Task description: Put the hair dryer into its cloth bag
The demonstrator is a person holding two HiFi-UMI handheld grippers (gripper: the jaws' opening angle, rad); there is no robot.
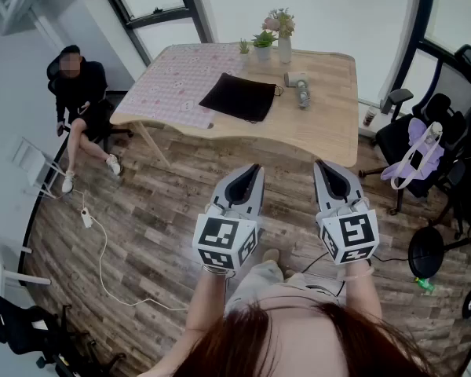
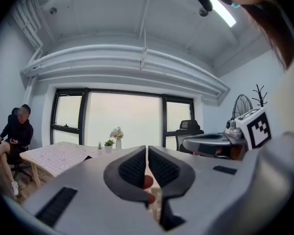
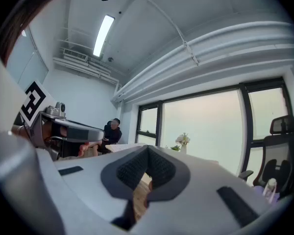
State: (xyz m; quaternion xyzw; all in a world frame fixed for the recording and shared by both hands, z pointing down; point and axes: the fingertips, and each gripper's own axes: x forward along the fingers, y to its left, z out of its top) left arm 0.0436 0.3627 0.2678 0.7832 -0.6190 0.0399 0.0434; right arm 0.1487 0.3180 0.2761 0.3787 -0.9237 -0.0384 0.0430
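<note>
The dryer (image 1: 301, 90), a small pale grey shape too far off to read in detail, lies on the table (image 1: 330, 128) just beside the black bag (image 1: 238, 96), which is spread flat with its opening hard to make out. A vase (image 1: 285, 49) of flowers and two little potted plants (image 1: 263, 39) stand close behind the dryer, and a pink patterned cloth (image 1: 173, 85) covers the table's left half. The left gripper (image 1: 253, 171) and right gripper (image 1: 322, 168) are held out about level over the wooden floor, well apart from the table, each clenched tight with nothing between its pads; neither has touched the task's things, so the job looks unstarted. The main risk, as I judge it, is the vase: a reach for the dryer from this side that runs long could tip it or nudge the plants. The flat bag is the second worry, since one gripper must find and lift a single layer at the mouth; pinching both layers would keep it closed and the dryer would just push the bag along the table. A smooth dryer body could also slip from a narrow pinch. No brand, label or legible writing shows anywhere; the only markings are the black and white square patterns on the gripper cubes.
</note>
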